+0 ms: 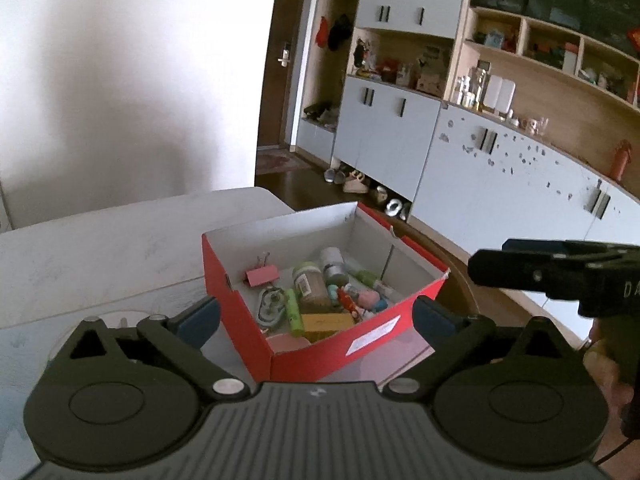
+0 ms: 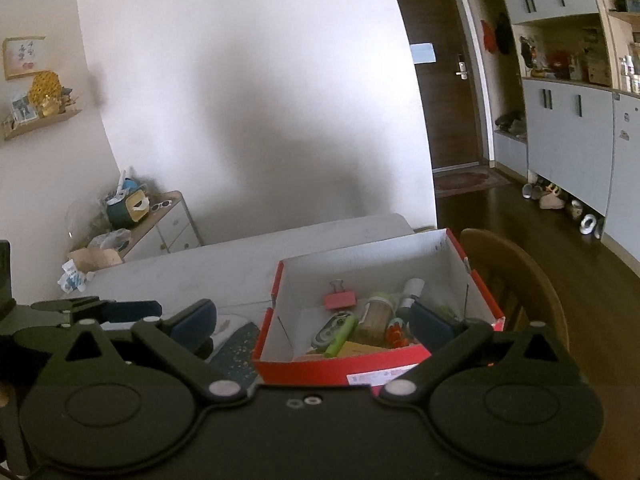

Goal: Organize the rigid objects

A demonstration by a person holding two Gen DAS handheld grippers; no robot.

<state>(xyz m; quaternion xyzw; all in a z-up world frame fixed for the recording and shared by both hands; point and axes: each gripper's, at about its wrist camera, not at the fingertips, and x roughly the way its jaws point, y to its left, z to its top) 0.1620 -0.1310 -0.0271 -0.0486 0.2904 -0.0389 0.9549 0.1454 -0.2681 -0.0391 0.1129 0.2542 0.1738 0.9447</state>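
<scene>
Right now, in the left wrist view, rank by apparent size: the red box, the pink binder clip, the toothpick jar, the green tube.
1. red box, by far largest.
2. toothpick jar.
3. pink binder clip and green tube look about alike; the tube is partly buried, so no ranking between them.

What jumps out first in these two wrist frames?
The red box on the white table draws the eye, open-topped and crowded with small items: a pink binder clip near its far left corner, jars and a green tube toward the front. Both grippers, left and right, sit open and empty on the near side of it. Behind, grey cabinets with cluttered shelves fill the right wall.
</scene>
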